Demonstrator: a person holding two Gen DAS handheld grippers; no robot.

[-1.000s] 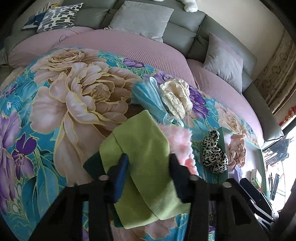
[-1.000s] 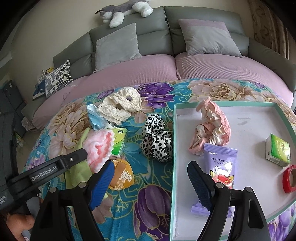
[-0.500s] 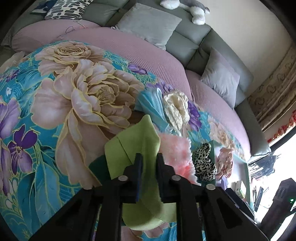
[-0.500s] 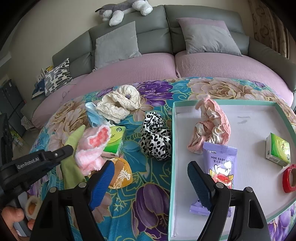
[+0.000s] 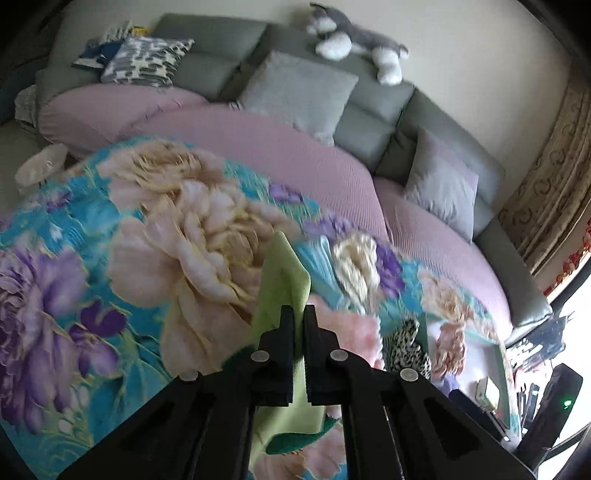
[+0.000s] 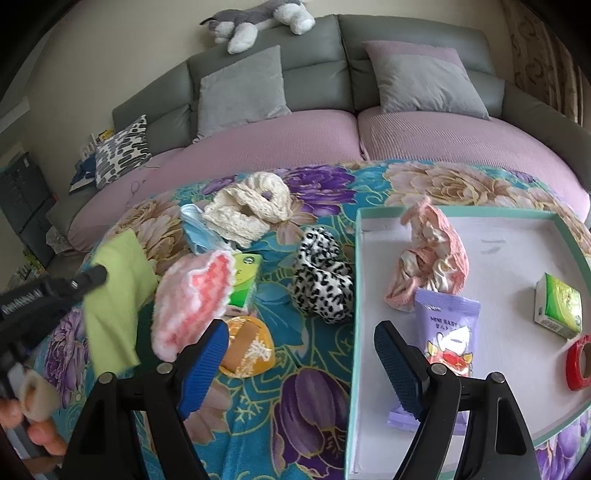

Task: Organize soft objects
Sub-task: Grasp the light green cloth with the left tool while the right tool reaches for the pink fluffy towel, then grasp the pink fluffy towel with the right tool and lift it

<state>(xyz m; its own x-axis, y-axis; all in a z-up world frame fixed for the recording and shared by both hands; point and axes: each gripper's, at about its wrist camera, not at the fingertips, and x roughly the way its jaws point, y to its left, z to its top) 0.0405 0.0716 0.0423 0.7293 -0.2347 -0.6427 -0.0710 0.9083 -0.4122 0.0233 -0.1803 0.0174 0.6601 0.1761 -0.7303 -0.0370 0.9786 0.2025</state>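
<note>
Left gripper (image 5: 299, 314) pinched tight on a lime-green cloth (image 5: 282, 280), jaws nearly together with the fabric squeezed between the pads; the cloth hangs from the grip, lifted off the floral blanket (image 5: 110, 258). From the right wrist view the same cloth (image 6: 114, 295) droops in a loose fold below the black fingers at the left edge, and a hand (image 6: 40, 432) shows at the lower left corner. Right gripper (image 6: 299, 354) stands wide, blue pads apart, nothing between them, hovering over the edge of the teal-rimmed tray (image 6: 354, 295). Just beside the green cloth, a fluffy pink-and-white piece (image 6: 192, 295) partly covers a small green packet (image 6: 245, 280). An orange wrapped item (image 6: 247, 350) lies near the left pad of the right gripper. A leopard-print scrunchie (image 6: 323, 284) sits on the blanket just outside the tray wall. Farther back, a cream lace scrunchie (image 6: 247, 210) touches a light blue face mask (image 6: 195, 229). Inside the tray: a pink satin scrunchie (image 6: 432, 266), a purple snack packet (image 6: 443, 332), a green box (image 6: 557, 306), a red tape roll (image 6: 578, 362). Sofa (image 6: 295, 147) behind the blanket, plush toy (image 6: 258, 22) on its back.
</note>
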